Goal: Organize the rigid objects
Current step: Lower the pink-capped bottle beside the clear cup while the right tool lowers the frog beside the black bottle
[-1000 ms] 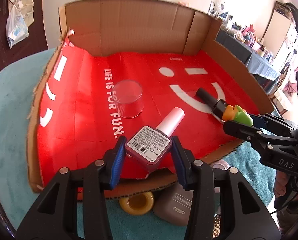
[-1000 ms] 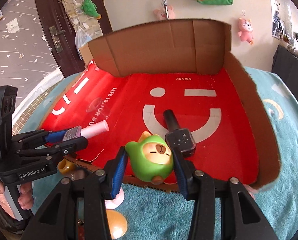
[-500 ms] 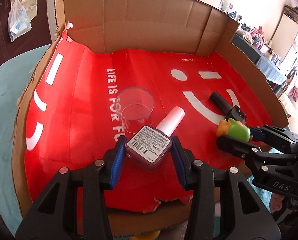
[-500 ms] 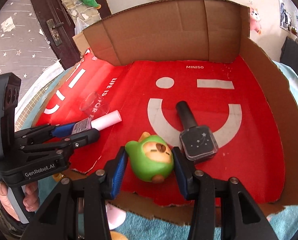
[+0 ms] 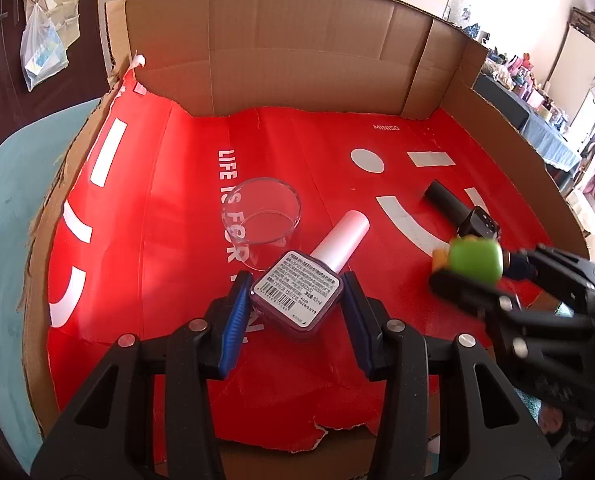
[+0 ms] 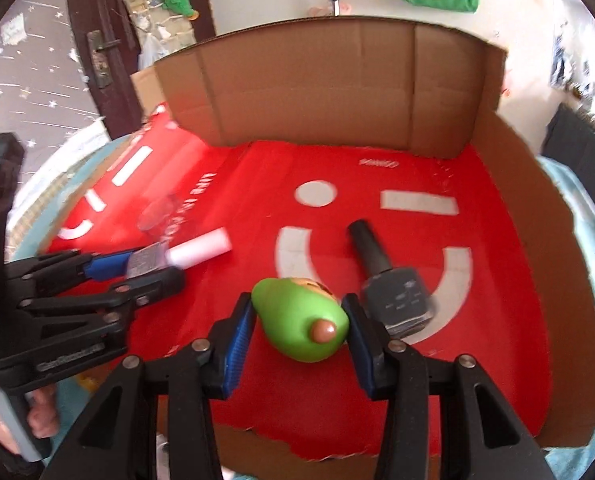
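Note:
My left gripper [image 5: 295, 300] is shut on a purple nail polish bottle [image 5: 297, 292] with a white cap, held low over the red floor of the cardboard box [image 5: 297, 60]. It also shows in the right wrist view [image 6: 149, 262]. My right gripper [image 6: 297, 320] is shut on a green toy figure [image 6: 299, 324], also inside the box; the toy shows in the left wrist view [image 5: 475, 258]. A dark nail polish bottle [image 6: 393, 292] lies on the box floor just right of the toy. A clear glass cup [image 5: 261, 216] stands ahead of the left gripper.
The box has tall brown walls at the back and right [image 6: 569, 260] and a torn low front edge [image 5: 329, 436]. The box rests on a teal cloth [image 5: 1, 220]. A dark door [image 6: 101, 40] and hung items are behind.
Both grippers have moved forward over the front edge into the box with their objects. The green toy has tipped forward in the right gripper and now sits beside the dark bottle.

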Demonstrator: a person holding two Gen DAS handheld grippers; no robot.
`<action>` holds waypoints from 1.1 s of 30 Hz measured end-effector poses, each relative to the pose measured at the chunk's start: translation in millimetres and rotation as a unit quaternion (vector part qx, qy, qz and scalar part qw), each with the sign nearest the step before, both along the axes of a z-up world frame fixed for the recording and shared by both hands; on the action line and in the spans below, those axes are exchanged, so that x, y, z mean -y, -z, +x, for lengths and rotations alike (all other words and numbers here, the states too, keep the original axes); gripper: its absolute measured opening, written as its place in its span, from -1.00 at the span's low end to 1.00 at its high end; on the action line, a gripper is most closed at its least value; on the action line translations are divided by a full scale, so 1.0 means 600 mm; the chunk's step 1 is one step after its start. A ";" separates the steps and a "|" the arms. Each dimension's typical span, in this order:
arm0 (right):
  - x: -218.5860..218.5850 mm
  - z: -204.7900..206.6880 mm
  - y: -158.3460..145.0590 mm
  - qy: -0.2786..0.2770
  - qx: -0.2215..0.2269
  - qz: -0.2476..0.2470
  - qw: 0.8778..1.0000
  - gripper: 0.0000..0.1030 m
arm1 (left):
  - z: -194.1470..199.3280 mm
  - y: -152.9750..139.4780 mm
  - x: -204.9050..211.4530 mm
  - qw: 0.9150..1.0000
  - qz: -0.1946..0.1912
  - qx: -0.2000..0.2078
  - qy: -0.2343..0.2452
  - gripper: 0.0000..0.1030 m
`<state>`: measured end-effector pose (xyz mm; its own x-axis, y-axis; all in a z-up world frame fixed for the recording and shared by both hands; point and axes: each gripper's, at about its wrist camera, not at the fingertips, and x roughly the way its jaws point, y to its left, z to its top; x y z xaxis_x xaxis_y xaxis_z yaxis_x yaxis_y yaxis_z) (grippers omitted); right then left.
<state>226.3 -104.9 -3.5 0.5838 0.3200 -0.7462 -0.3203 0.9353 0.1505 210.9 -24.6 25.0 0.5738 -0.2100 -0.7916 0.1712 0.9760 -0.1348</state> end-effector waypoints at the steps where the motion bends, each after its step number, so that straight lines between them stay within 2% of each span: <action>1: -0.003 -0.002 0.000 -0.009 -0.006 0.006 1.000 -0.09 | 0.001 0.000 0.001 1.000 0.001 0.000 0.000 -0.18; 8: -0.012 -0.013 -0.003 -0.039 -0.027 0.051 0.998 -0.09 | 0.003 0.000 0.000 1.000 -0.001 0.001 0.000 -0.18; 11: -0.027 -0.021 -0.003 -0.049 -0.023 0.031 0.998 -0.09 | 0.002 0.001 0.002 1.000 0.003 0.003 0.000 -0.18; 14: -0.022 -0.012 0.004 -0.044 -0.034 0.043 0.998 -0.09 | 0.002 0.001 0.002 1.000 0.004 0.003 0.001 -0.18; 19: 0.001 0.000 0.004 -0.019 -0.030 0.037 0.999 -0.09 | 0.003 0.001 0.001 1.000 0.002 0.003 0.001 -0.18; 25: 0.026 0.016 0.001 0.042 0.021 -0.026 0.999 -0.10 | 0.002 0.002 0.003 1.000 0.008 0.007 0.000 -0.18; 29: 0.041 0.036 0.001 0.075 0.033 -0.033 0.996 -0.10 | 0.003 0.002 0.005 1.000 0.011 0.008 -0.001 -0.18; 33: 0.037 0.044 0.002 0.083 0.044 -0.049 0.994 -0.09 | 0.004 0.002 0.008 1.000 0.018 0.010 -0.002 -0.18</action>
<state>252.8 -127.0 -4.7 0.6863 0.1416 -0.7134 -0.1678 0.9852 0.0342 213.2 -29.4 23.6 0.5907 -0.1797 -0.7866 0.1704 0.9807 -0.0961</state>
